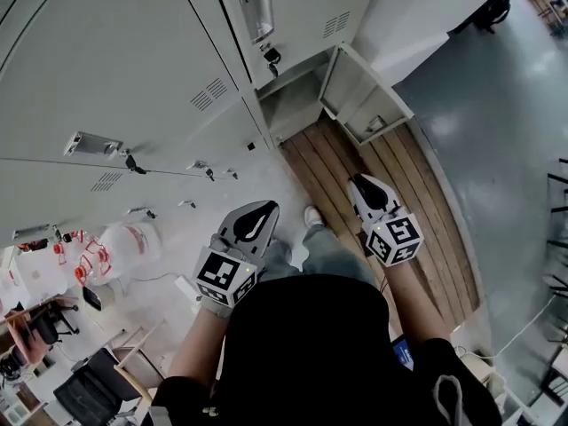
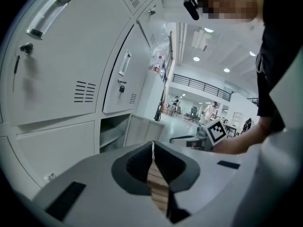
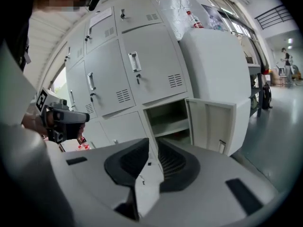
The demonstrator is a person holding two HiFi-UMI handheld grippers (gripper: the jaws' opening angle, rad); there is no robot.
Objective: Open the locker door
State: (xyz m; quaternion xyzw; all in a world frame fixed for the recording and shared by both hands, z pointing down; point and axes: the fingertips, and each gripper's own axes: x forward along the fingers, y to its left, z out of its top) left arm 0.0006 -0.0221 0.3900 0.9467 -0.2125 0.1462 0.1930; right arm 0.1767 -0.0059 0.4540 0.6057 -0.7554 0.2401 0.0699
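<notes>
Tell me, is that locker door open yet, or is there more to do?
Done: the low locker door stands swung wide, and its compartment is exposed. In hand: nothing. The left claw is shut and the right claw is barely parted. Both are empty and held away from the door. Left: apparently nothing, since the door already looks fully open.

The person's dark torso (image 1: 311, 344) hides the near floor and both upper arms. The locker bank (image 1: 115, 60) is cut off at the far and left edges of the head view. The open locker door (image 1: 359, 96) turns its outer face away. Far figures (image 2: 210, 109) in the hall are too small to make out.
</notes>
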